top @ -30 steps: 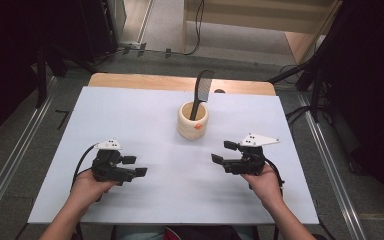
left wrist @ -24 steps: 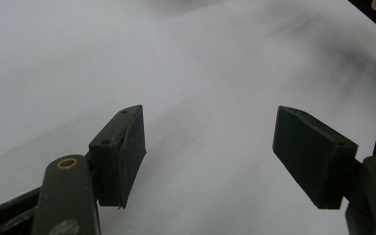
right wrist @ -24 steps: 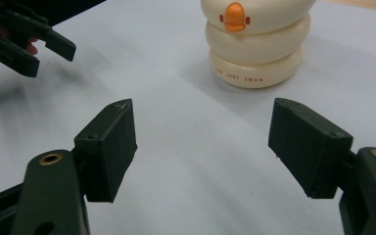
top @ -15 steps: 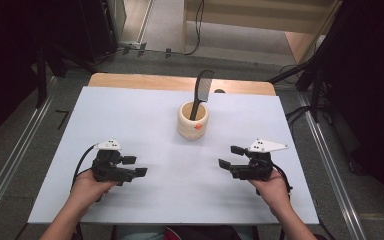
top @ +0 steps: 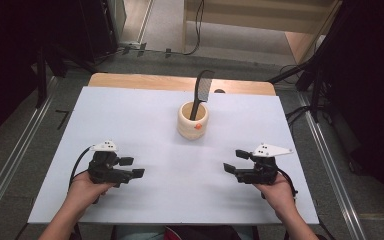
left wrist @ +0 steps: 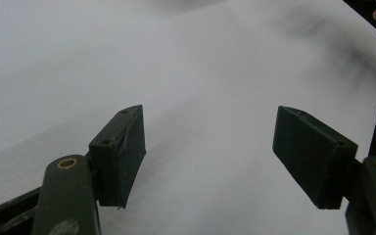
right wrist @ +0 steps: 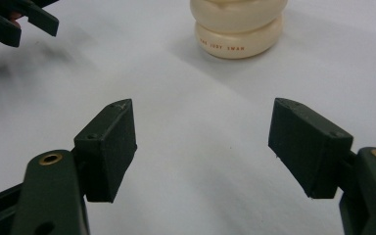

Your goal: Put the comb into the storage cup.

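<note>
A cream ribbed cup (top: 192,121) stands upright near the middle back of the white table (top: 130,115), with a black comb (top: 201,92) leaning in it. The cup's base (right wrist: 238,25) also appears at the top of the right gripper view. My left gripper (top: 132,167) rests low at the front left, open and empty, and its jaws (left wrist: 210,147) frame bare table. At the front right my right gripper (top: 236,161) is open and empty too, pointing toward the centre, with its jaws (right wrist: 203,142) well short of the cup.
A wooden strip (top: 145,81) runs along the table's far edge. Metal rails (top: 10,160) flank the table on both sides. Cables (top: 300,112) lie on the floor at the back right. The left gripper's tips (right wrist: 14,22) show at the upper left of the right gripper view.
My right gripper has drifted right and toward the front edge of the table. The left gripper, cup and comb have stayed put.
</note>
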Action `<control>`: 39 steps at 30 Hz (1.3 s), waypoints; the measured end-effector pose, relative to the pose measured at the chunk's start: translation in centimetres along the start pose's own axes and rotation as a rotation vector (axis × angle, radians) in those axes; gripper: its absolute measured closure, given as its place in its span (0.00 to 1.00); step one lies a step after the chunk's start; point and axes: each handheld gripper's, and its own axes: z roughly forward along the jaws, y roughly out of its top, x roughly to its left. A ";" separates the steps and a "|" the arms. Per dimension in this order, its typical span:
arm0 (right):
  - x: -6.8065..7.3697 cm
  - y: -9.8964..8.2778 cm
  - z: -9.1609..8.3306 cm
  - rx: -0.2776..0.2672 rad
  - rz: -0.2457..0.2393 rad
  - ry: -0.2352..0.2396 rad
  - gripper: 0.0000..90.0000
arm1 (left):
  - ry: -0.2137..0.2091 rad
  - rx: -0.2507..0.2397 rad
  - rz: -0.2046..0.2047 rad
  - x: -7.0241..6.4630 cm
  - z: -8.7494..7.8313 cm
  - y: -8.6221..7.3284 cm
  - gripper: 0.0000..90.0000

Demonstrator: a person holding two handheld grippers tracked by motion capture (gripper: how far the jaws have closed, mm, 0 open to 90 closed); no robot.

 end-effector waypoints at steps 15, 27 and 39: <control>-0.8 -1.1 -1.7 -0.008 0.028 -0.011 0.26 | 0.000 -0.004 -0.001 0.0 -0.3 -0.2 0.32; -0.9 -1.3 -1.5 0.004 0.022 -0.003 0.26 | -0.004 -0.002 -0.002 0.0 -0.3 -0.2 0.32; -0.9 -1.3 -1.5 0.002 0.019 -0.002 0.26 | -0.001 -0.001 -0.001 0.1 -0.3 -0.2 0.32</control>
